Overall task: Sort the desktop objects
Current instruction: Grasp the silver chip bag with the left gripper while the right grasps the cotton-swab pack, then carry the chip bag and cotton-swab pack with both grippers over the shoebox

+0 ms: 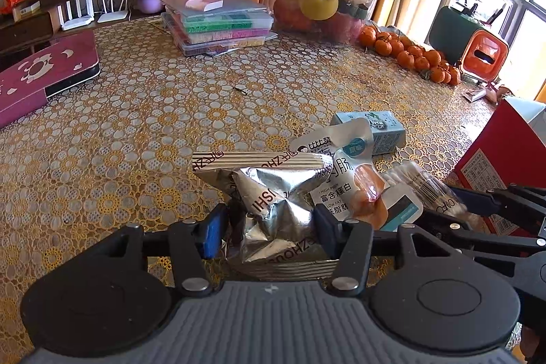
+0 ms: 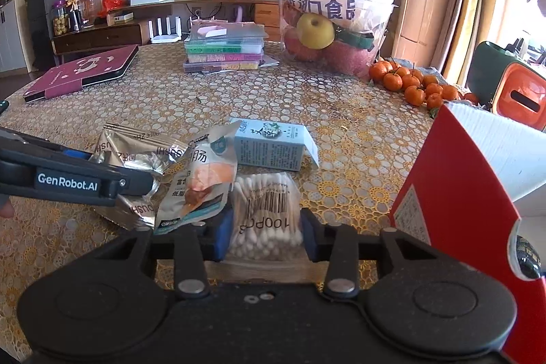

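Observation:
A crumpled silver foil snack bag (image 1: 273, 197) lies on the patterned table. My left gripper (image 1: 269, 234) is shut on its near end, blue pads pressed against both sides. A clear pack of cotton swabs (image 2: 266, 210) sits between the fingers of my right gripper (image 2: 266, 237), which is shut on it. A white and orange sausage packet (image 2: 201, 186) lies between the two, overlapping the foil bag. Just beyond it lies a pale blue carton (image 2: 273, 145) with one flap open.
A red box (image 2: 460, 193) stands close on the right. At the far side are tangerines (image 2: 416, 84), a fruit tub under a white plastic bag (image 2: 327, 5), stacked bead cases (image 2: 225, 50) and a maroon case (image 2: 82, 74). Bare tablecloth (image 1: 136, 125) stretches to the left.

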The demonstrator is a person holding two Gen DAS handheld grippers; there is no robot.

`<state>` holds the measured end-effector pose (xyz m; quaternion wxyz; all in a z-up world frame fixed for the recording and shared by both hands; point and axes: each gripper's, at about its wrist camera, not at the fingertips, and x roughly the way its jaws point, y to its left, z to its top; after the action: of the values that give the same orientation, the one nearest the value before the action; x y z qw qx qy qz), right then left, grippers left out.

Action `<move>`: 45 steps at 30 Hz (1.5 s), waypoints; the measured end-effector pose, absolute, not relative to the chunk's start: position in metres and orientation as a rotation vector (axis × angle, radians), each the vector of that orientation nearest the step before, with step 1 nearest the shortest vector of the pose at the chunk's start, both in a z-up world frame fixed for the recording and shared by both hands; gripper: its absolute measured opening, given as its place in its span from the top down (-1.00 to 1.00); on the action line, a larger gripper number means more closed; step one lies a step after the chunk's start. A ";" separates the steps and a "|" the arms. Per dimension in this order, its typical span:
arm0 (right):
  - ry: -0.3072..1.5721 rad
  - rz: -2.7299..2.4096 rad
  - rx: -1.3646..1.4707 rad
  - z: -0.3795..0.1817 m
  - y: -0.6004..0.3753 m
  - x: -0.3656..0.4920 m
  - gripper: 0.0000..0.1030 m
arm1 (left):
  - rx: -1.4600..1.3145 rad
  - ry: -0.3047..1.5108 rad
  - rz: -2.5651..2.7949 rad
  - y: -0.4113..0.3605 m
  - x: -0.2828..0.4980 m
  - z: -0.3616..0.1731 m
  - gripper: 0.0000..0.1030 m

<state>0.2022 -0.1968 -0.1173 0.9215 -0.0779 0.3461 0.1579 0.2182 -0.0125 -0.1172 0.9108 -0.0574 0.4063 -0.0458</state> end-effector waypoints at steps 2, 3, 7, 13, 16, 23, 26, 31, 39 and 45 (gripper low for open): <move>0.711 0.322 -0.153 -0.114 -0.200 0.199 0.29 | -0.128 0.839 -0.097 -0.012 0.215 -0.114 -0.04; 0.709 0.316 -0.153 -0.112 -0.200 0.198 0.30 | -0.133 0.838 -0.096 -0.011 0.213 -0.113 -0.04; 0.693 0.315 -0.142 -0.104 -0.203 0.189 0.31 | -0.138 0.834 -0.098 -0.012 0.204 -0.106 -0.04; 0.672 0.321 -0.117 -0.088 -0.206 0.175 0.31 | -0.144 0.821 -0.115 -0.017 0.189 -0.089 -0.04; 0.657 0.324 -0.111 -0.080 -0.208 0.167 0.31 | -0.148 0.813 -0.124 -0.019 0.181 -0.081 -0.04; 0.618 0.322 -0.093 -0.060 -0.214 0.147 0.31 | -0.142 0.789 -0.150 -0.028 0.162 -0.061 -0.04; 0.601 0.320 -0.087 -0.051 -0.218 0.138 0.31 | -0.136 0.776 -0.161 -0.033 0.154 -0.052 -0.04; 0.580 0.300 -0.082 -0.037 -0.226 0.124 0.31 | -0.126 0.763 -0.187 -0.043 0.142 -0.040 -0.04; 0.539 0.269 -0.060 -0.016 -0.245 0.101 0.31 | -0.115 0.740 -0.254 -0.065 0.122 -0.020 -0.04; 0.507 0.243 -0.050 -0.003 -0.261 0.086 0.31 | -0.113 0.711 -0.302 -0.082 0.114 -0.002 -0.04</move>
<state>0.0861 -0.2610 -0.0034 0.9604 -0.0246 0.2503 0.1201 0.1140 -0.0823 -0.0020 0.9248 -0.0551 0.3464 -0.1473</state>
